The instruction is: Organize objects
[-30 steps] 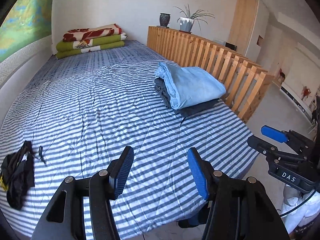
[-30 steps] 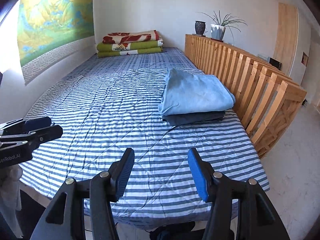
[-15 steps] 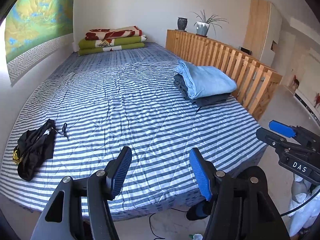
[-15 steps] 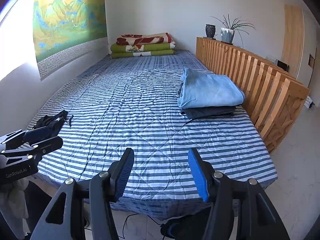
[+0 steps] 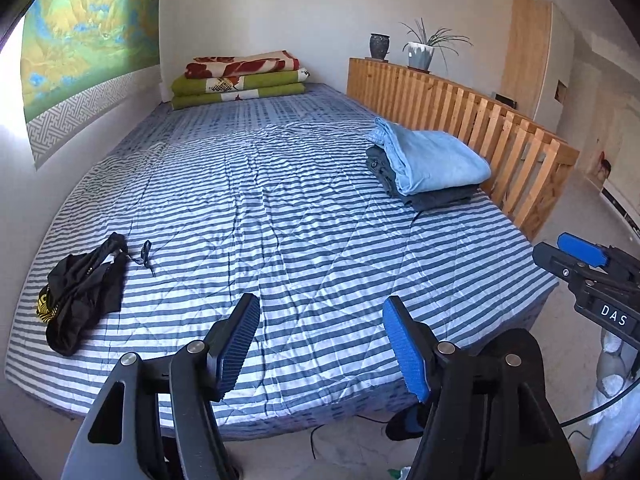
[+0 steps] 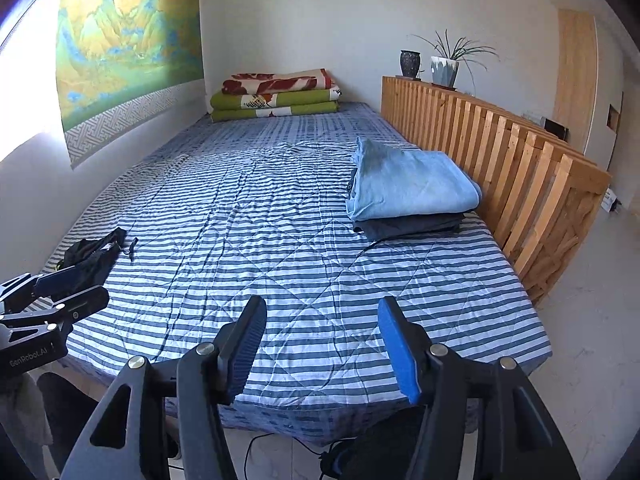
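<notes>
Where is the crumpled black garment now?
The black garment lies on the striped bed, at its near left corner in both views, far from the folded blue stack.

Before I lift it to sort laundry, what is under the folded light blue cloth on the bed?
A folded dark grey garment lies under the folded light blue cloth, its edges showing. Whether anything lies between them is hidden.

The dark garment (image 5: 426, 196) lies mostly hidden under the blue one (image 5: 434, 160) (folded).

Home bedroom: striped bed (image 5: 280, 200), folded blankets (image 5: 240, 80) at its head, potted plant (image 5: 424, 50) beside it.
</notes>
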